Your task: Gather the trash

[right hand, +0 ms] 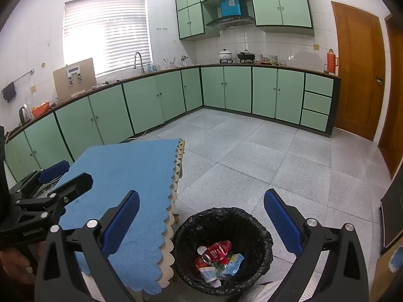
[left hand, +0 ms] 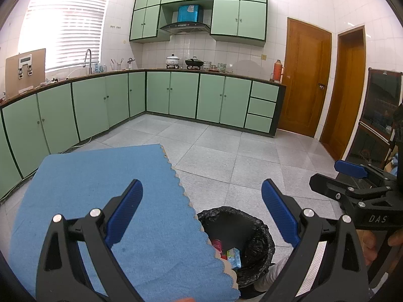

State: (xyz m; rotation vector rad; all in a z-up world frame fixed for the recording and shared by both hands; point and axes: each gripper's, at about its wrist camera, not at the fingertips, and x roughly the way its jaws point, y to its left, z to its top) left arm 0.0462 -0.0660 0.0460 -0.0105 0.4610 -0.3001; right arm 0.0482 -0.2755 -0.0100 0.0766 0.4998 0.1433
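A black-lined trash bin [right hand: 221, 220] stands on the floor beside the table's corner. Inside lie a crushed red can [right hand: 216, 249], a paper cup [right hand: 209, 274] and a green-blue wrapper [right hand: 234, 261]. In the left wrist view the bin [left hand: 239, 217] is half hidden by the blue cloth, and only the can [left hand: 217, 245] and wrapper [left hand: 234, 255] show. My right gripper [right hand: 201, 193] hangs open above the bin, holding nothing. My left gripper [left hand: 201, 185] is open over the table's edge, also holding nothing. Each gripper shows in the other's view: right gripper [left hand: 325, 172], left gripper [right hand: 79, 170].
A small table under a scalloped blue cloth [left hand: 100, 176] is at my left. Green kitchen cabinets [right hand: 226, 88] line the far walls, and wooden doors [left hand: 304, 80] are at the right. A dark glass cabinet [left hand: 377, 115] stands close on the right. Grey floor tiles [right hand: 289, 156] stretch beyond the bin.
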